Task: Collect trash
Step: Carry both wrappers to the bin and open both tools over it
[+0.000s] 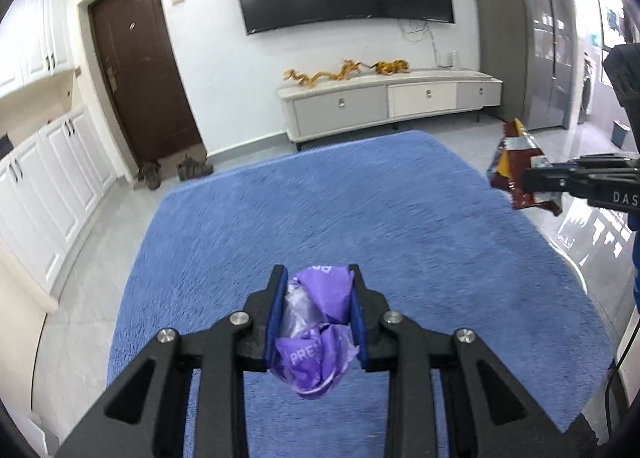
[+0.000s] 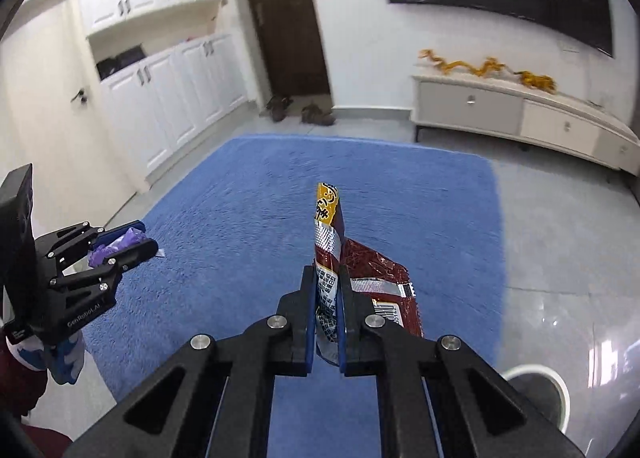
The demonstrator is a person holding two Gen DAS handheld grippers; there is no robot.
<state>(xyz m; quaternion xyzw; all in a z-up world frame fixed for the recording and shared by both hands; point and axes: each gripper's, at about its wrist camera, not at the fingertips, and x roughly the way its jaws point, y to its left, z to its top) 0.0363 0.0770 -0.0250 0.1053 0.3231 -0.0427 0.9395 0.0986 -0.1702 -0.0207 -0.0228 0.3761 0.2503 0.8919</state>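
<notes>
We see a blue rug (image 1: pixel 360 218) filling the middle of both views, with pale floor (image 2: pixel 560 238) around it. At the lower right of the right view sits a dark round bin (image 2: pixel 536 390) with a white rim, probably where the trash belongs.

Our right claw (image 2: pixel 325 298) is clenched on a red snack bag (image 2: pixel 372 270), gripping its flattened edge; the rest sticks up and out to the right of the fingers. We judge it light, thin and slippery, so a firm pinch on the fold suits it.

Our left claw (image 1: pixel 318 298) grasps a crumpled purple wrapper (image 1: pixel 320 322), wedged between the pads, bulging below them. It looks soft, weightless and easily squeezed.
</notes>
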